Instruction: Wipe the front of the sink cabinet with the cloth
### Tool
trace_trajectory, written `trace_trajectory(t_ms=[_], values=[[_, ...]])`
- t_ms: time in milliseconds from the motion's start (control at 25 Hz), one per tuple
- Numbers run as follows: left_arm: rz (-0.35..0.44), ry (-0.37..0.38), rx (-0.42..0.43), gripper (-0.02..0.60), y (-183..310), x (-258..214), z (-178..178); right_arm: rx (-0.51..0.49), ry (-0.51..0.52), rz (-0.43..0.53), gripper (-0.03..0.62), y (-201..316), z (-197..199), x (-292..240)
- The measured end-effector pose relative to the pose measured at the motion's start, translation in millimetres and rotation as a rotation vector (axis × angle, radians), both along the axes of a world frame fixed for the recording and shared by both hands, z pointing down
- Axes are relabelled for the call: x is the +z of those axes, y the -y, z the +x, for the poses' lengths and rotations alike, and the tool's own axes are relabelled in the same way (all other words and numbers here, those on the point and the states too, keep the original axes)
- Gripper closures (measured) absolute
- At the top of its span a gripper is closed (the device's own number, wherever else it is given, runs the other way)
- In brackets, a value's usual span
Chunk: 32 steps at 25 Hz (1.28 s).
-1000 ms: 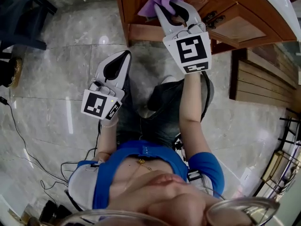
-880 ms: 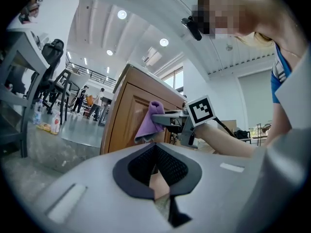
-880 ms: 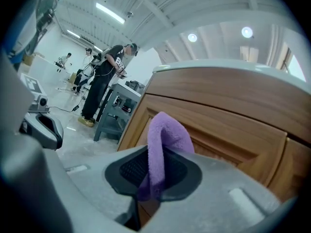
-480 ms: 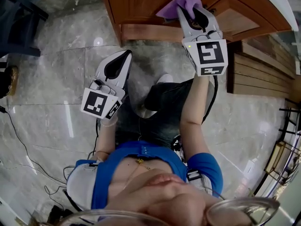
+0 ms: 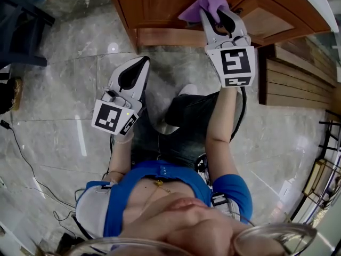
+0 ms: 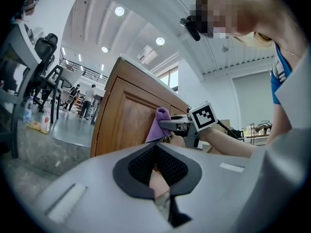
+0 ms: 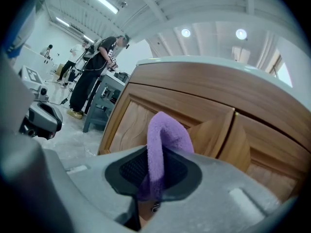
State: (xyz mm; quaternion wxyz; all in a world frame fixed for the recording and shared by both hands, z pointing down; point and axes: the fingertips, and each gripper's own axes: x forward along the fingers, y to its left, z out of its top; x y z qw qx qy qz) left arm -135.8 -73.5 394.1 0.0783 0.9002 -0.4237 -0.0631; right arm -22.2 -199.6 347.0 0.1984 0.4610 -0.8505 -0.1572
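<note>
Softly bunched, the purple cloth (image 5: 205, 1) sits clamped in the right gripper (image 5: 216, 15) at twelve o'clock, up at the wooden cabinet front (image 5: 160, 4). It looks light and limp, so a pinch on its folded middle suits. At ten o'clock the left gripper (image 5: 139, 65) hangs closed, empty.

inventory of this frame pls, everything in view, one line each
cloth: one, purple, pinched in the right gripper's jaws, at the cabinet front
sink cabinet: one, brown wood, panelled doors, straight ahead
floor: grey polished stone, underfoot
slatted panel: one, brown wood, right of the cabinet
chair: one, black, far left of the left gripper view
bystanders: several, one in dark clothes, background of the right gripper view
left gripper: white, jaws together, empty, held low over the floor
right gripper: white, closed on the cloth, raised to the cabinet
</note>
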Motion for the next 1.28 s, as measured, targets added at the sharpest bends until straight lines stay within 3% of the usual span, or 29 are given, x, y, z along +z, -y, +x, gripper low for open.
trace_trajectory(t_ms=[480,720,1280], values=[[0.003,0.003,0.024,0.581,5.1,-1.9,7.8,0.012,-0.082,-0.086,0.537,1.8,-4.3,39.7],[-0.006,-0.001,0.021,0.581,5.9,4.6,5.9,0.011,-0.067,-0.08,0.537,2.7,-9.5,44.3],[-0.016,-0.01,-0.035,0.581,1.1,7.4,-15.8,-0.132,-0.059,-0.113,0.537,-2.8,-72.2,52.8]])
